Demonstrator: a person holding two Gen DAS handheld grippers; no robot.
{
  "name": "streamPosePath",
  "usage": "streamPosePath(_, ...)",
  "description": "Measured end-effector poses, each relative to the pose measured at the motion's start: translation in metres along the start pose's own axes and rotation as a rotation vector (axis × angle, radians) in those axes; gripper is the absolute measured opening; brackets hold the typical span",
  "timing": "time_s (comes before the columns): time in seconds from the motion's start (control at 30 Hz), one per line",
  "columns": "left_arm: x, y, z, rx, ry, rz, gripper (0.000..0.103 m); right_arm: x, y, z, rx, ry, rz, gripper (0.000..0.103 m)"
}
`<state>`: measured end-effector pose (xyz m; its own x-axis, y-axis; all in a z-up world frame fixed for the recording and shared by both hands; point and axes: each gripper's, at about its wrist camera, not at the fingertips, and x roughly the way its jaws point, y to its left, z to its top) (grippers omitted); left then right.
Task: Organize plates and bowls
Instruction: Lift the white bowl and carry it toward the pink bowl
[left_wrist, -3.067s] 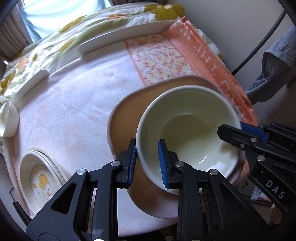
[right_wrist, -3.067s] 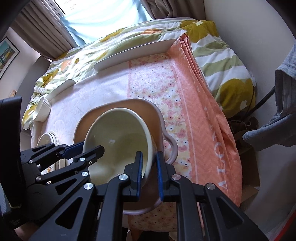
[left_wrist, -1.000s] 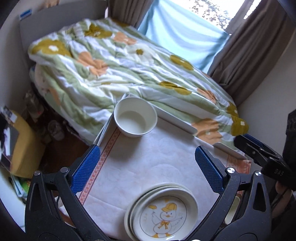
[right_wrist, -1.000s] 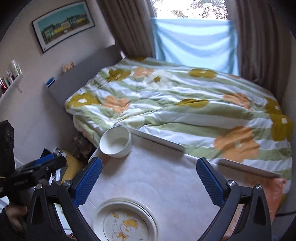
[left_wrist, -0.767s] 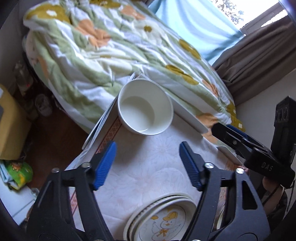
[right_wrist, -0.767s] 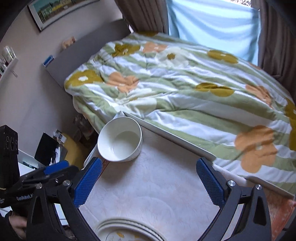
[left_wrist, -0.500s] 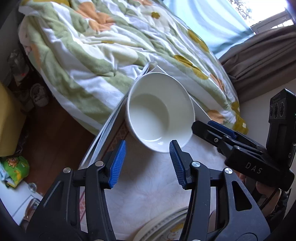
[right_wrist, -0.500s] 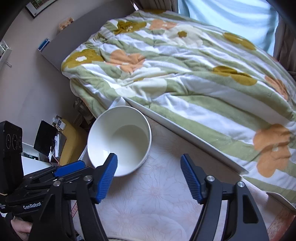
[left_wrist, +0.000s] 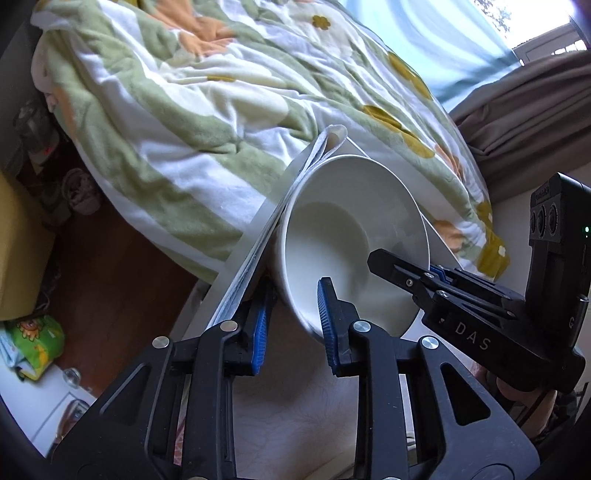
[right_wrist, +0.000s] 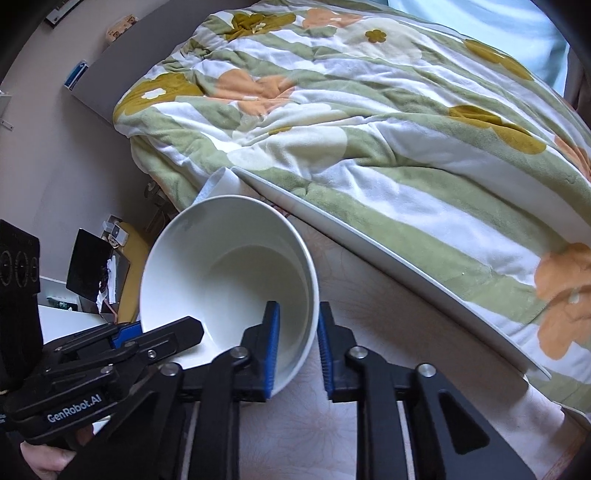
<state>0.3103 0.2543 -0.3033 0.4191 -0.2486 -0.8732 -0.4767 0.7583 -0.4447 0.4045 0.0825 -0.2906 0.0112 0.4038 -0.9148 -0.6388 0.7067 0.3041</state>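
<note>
A small white bowl (left_wrist: 343, 236) sits at the far corner of the cloth-covered table (left_wrist: 288, 398), next to the bed. My left gripper (left_wrist: 291, 325) straddles its near-left rim, one blue pad inside and one outside, jaws narrowed around the wall. My right gripper (right_wrist: 297, 347) straddles the near-right rim (right_wrist: 310, 295) of the same bowl (right_wrist: 229, 273) the same way. Each gripper also shows in the other's view: the right one (left_wrist: 436, 280), the left one (right_wrist: 122, 343). The bowl looks tilted toward me.
A bed with a green, white and orange flowered quilt (right_wrist: 369, 110) lies just behind the table edge (right_wrist: 406, 266). Wooden floor and clutter (left_wrist: 37, 332) lie to the left below the table. Curtains (left_wrist: 535, 92) hang at the right.
Both grippers have moved forward and down onto the small white bowl and narrowed around its rim, left and right. Three seconds ago they held a larger cream bowl on a brown plate.
</note>
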Motion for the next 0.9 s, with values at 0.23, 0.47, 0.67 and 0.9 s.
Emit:
streamPosePath(0.23, -0.005, -0.009, -0.001, 0.056, 0.0, 0.042, 0.022, -0.001, -0.001, -0.001, 0.004, -0.004, 0.003, 0.014)
streamPosePath(0.47, -0.023, -0.027, -0.005, 0.135, -0.041, 0.074, 0.022, -0.02, 0.002, -0.01, 0.023, -0.054, 0.0, 0.015)
streamPosePath(0.67, -0.048, -0.061, -0.012, 0.228, -0.074, 0.06, 0.022, -0.061, -0.005, -0.025, 0.082, -0.141, 0.0, 0.015)
streamPosePath(0.9, -0.08, -0.133, -0.042, 0.385, -0.114, 0.013, 0.022, -0.13, -0.024, -0.066, 0.171, -0.253, -0.052, 0.015)
